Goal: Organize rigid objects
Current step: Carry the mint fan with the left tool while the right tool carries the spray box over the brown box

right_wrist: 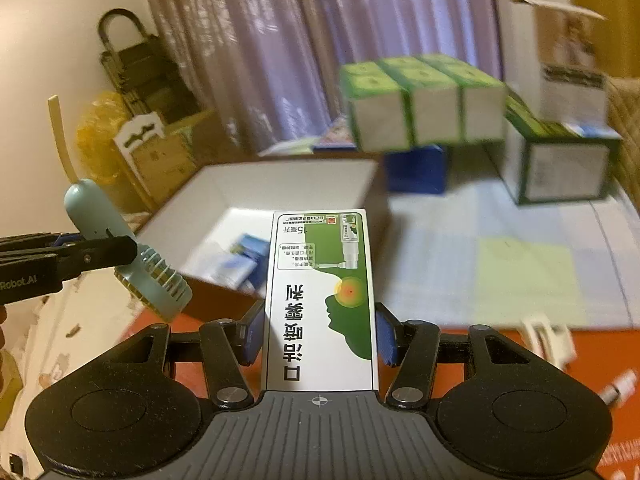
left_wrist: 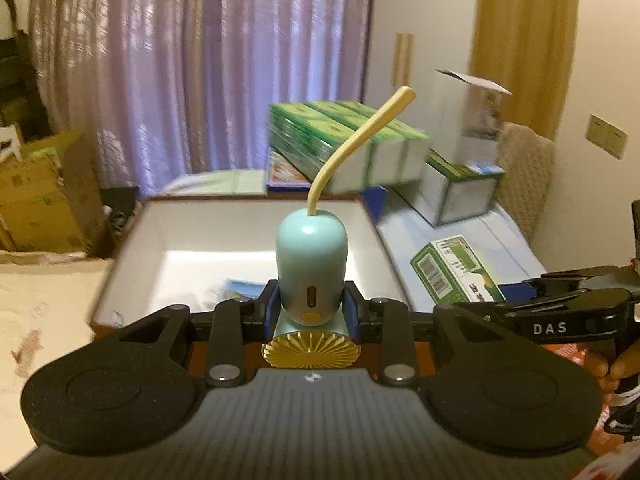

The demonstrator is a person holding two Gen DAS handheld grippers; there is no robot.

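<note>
My left gripper [left_wrist: 310, 304] is shut on a small teal handheld fan [left_wrist: 310, 264] with a gold grille and a yellow strap, held above the near edge of an open white box [left_wrist: 160, 236]. The right wrist view shows the same fan [right_wrist: 100, 216] in the left gripper [right_wrist: 120, 250] at the left. My right gripper [right_wrist: 320, 334] is shut on a green and white medicine carton [right_wrist: 320, 296], held in front of the white box [right_wrist: 280, 184]. The carton [left_wrist: 456, 270] and the right gripper also show at the right of the left wrist view. Blue and white packets [right_wrist: 240, 260] lie in the box.
Stacked green and white cartons [right_wrist: 420, 100] and a blue box [right_wrist: 416, 168] stand behind the white box. A larger green-edged carton [right_wrist: 560, 160] is at the right. Cardboard boxes [left_wrist: 44, 196] sit at the left. A white clip [right_wrist: 548, 336] and a small bottle [right_wrist: 620, 386] lie on the red surface.
</note>
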